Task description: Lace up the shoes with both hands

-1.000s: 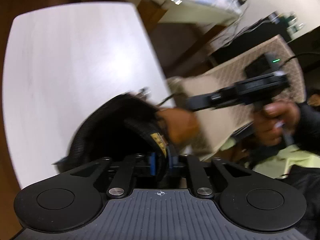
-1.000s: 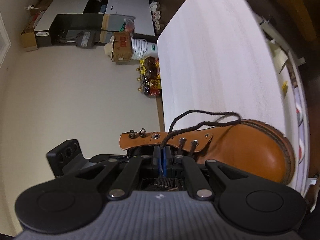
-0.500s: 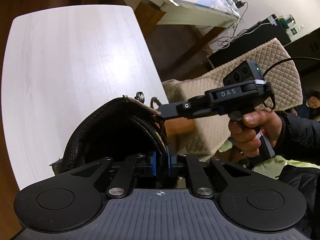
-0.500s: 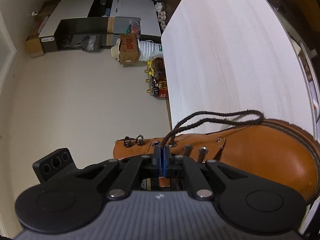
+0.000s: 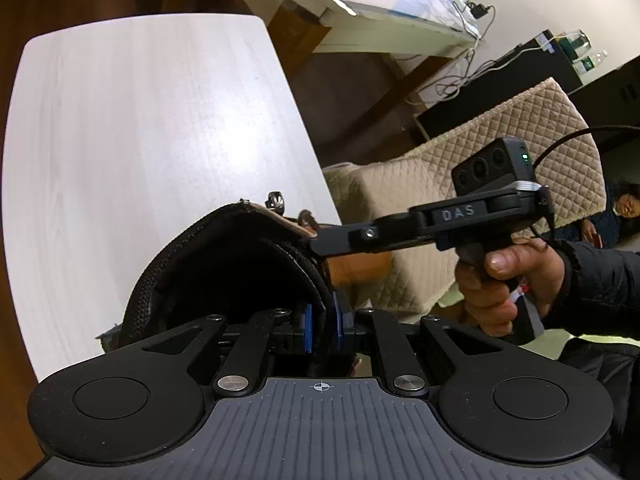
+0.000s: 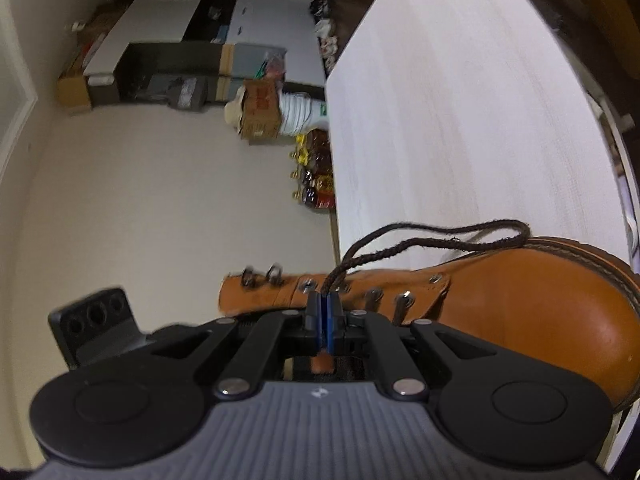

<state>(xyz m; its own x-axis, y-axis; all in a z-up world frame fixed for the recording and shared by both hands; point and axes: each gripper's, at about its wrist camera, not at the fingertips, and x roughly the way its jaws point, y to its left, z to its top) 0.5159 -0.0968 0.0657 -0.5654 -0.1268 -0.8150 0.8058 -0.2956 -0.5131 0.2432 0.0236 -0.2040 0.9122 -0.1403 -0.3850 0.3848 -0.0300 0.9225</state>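
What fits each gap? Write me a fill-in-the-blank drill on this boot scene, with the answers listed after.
1. The tan leather lace-up boot rests on a pale wooden ____.
2. The right gripper has its fingers shut on the dark brown braided ____.
3. The left gripper is clamped on the boot's padded black ____.
4. The lace arches in a loop above the boot's ____.

Missing words: table; lace; collar; toe

Lighting, as I see it: indoor and soft, with a pale glare patch on the white table. Boot and surroundings in the right wrist view slightly smeared. Strong fisheye bending and dark corners around the table.
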